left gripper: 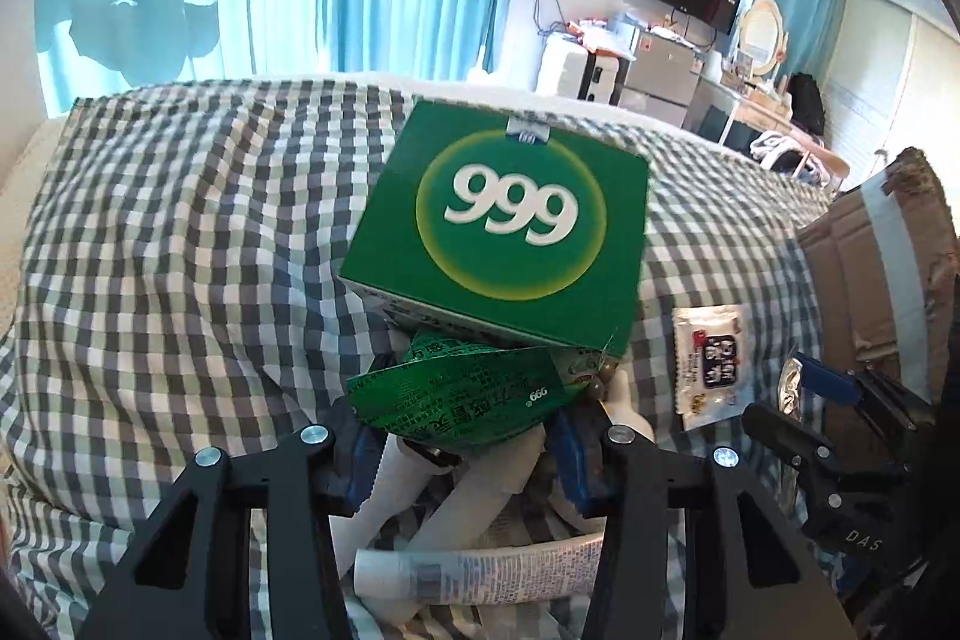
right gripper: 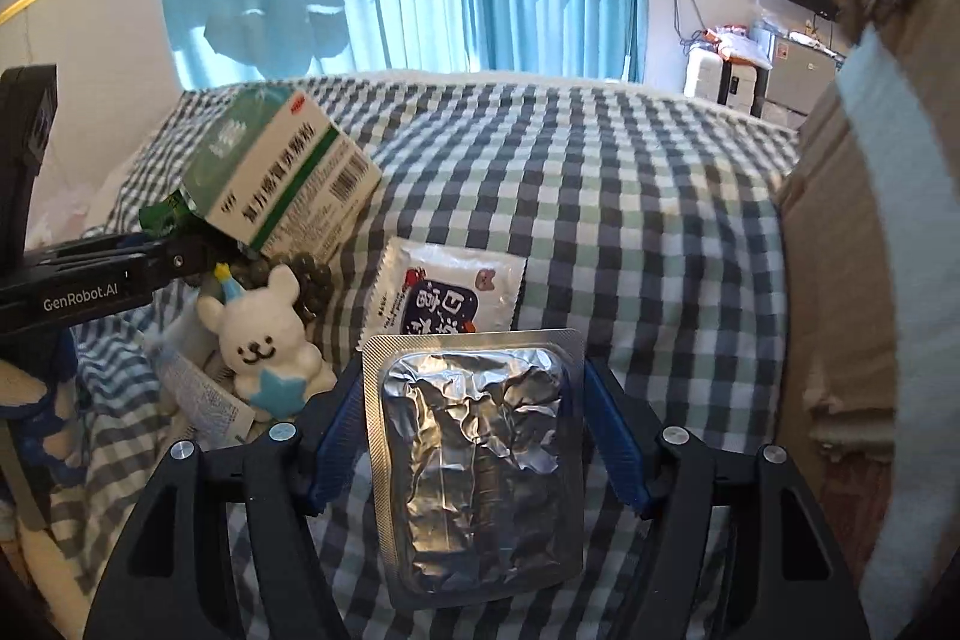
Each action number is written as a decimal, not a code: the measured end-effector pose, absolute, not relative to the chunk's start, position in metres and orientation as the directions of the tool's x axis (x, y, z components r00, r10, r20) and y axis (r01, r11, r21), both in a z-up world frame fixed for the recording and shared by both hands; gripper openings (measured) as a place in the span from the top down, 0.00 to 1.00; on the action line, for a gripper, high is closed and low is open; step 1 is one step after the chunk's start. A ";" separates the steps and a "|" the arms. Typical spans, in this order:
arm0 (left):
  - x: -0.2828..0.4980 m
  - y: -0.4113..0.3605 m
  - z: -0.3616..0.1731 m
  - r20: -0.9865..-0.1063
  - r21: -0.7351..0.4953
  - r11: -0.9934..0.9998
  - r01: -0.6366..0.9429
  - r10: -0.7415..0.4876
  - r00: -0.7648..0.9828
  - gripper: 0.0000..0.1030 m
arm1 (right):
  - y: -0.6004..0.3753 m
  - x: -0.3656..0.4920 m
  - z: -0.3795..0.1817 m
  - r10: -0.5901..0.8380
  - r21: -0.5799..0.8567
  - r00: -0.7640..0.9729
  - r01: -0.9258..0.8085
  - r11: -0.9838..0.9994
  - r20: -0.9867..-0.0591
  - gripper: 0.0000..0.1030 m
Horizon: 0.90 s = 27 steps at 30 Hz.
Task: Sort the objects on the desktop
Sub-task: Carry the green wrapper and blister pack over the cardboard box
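Right gripper [right gripper: 474,436]: blue fingers clamped on either edge of a silver foil blister pack [right gripper: 477,466], which stands upright between them above the checked cloth [right gripper: 630,220]. Just beyond lies a white sachet [right gripper: 447,295]; a white bear figurine [right gripper: 270,340] sits left of it. Left gripper [left gripper: 468,454]: fingers clenched on the open flap of a green 999 medicine box [left gripper: 498,220], held tilted, raised over a white tube [left gripper: 474,574]. Cardboard box [right gripper: 840,280] at far right
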<state>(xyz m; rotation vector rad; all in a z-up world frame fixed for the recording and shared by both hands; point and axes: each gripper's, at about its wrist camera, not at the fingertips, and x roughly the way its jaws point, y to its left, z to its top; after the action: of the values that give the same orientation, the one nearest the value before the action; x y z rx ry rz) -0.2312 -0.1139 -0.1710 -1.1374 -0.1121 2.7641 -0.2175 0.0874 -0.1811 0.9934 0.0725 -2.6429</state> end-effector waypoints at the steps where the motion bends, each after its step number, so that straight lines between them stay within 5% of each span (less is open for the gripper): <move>1: -0.227 -0.115 -0.167 -0.688 -0.128 -0.985 -0.112 0.170 -0.705 0.53 | 0.087 -0.214 -0.179 -0.277 0.064 -0.713 0.311 -0.948 -0.644 0.34; 27: -0.118 -0.095 -0.019 -0.451 -0.043 -0.995 -0.087 0.098 -0.887 0.53 | 0.083 -0.108 -0.051 -0.351 0.032 -0.861 0.366 -0.930 -0.368 0.34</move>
<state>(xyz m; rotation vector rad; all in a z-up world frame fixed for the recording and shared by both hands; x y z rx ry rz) -0.1179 -0.0953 -0.0191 -0.7102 -0.0332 2.9621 -0.1080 0.0828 -0.0508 0.5270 0.0555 -2.7165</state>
